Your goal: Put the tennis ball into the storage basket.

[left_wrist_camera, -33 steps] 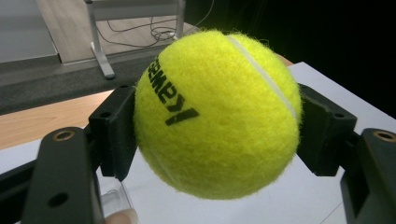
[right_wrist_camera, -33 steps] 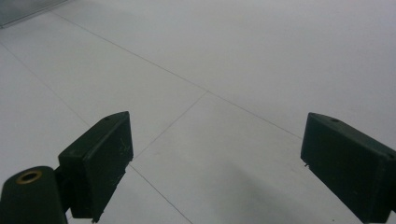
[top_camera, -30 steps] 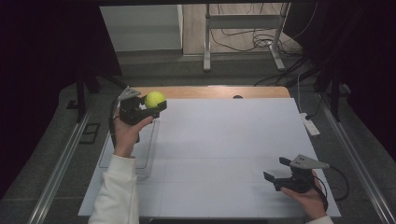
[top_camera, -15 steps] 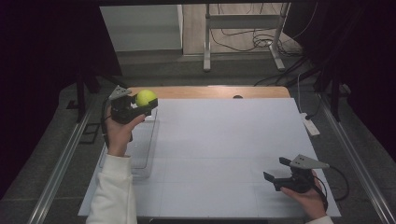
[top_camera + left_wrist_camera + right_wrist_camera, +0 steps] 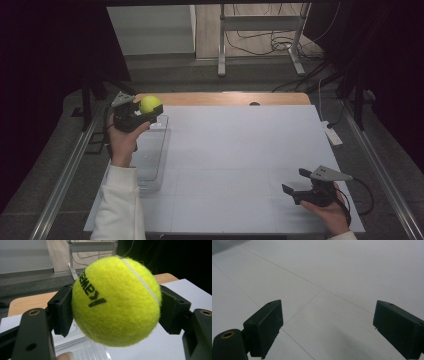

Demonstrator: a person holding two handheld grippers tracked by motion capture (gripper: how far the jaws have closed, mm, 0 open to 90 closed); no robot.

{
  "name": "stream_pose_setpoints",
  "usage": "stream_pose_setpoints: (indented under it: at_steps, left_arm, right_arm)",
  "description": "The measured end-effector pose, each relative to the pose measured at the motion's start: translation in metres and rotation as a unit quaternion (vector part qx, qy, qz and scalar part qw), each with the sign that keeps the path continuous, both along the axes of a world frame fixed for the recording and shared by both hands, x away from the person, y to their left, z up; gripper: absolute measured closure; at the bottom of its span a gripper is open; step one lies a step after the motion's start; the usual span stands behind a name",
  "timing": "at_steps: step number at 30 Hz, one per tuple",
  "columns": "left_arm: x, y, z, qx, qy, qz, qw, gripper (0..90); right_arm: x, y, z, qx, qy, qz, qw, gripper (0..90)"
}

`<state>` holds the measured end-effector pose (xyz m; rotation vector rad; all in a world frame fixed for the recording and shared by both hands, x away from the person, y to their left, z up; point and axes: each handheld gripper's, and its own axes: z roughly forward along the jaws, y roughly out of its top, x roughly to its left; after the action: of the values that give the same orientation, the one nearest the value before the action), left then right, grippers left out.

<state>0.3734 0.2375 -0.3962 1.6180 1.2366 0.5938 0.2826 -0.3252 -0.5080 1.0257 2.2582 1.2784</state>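
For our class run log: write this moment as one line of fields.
left gripper: shut on ball, above clear tray | right gripper: open, empty, low over table

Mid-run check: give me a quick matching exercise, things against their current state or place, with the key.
Things:
1. tennis ball
2. right gripper
3. clear tray
4. white sleeve

States:
A. lying on the table's left side
B. clamped between black jaws
C. jaws open, nothing between them
D. on the forearm of the hand with the left gripper

Pairs: 1-B, 2-C, 3-A, 4-D
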Motion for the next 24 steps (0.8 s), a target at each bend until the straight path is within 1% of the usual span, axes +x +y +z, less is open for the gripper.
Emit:
stream_pose_setpoints:
  at_steps: [7, 12, 14, 17, 24]
  left_arm:
    - [0.002, 0.008, -0.003, -0.003, 0.006, 0.011, 0.9999, 26.6]
    - [0.003, 0.014, -0.006, -0.001, 0.011, 0.022, 0.9997, 26.6]
    - [0.004, 0.018, -0.008, -0.003, 0.014, 0.027, 0.9995, 26.6]
    - [0.005, 0.022, -0.011, 0.001, 0.019, 0.035, 0.9992, 26.6]
    - [0.009, 0.028, -0.018, 0.003, 0.032, 0.043, 0.9986, 26.6]
  right_arm:
    - [0.000, 0.000, 0.000, 0.000, 0.000, 0.000, 1.0000, 9.6]
    - [0.000, 0.000, 0.000, -0.001, 0.000, 0.000, 1.0000, 9.6]
    - [0.000, 0.000, 0.000, -0.001, 0.000, 0.000, 1.0000, 9.6]
    - [0.000, 0.000, 0.000, 0.000, 0.000, 0.000, 1.0000, 9.6]
    - [0.000, 0.000, 0.000, -0.001, 0.000, 0.000, 1.0000, 9.6]
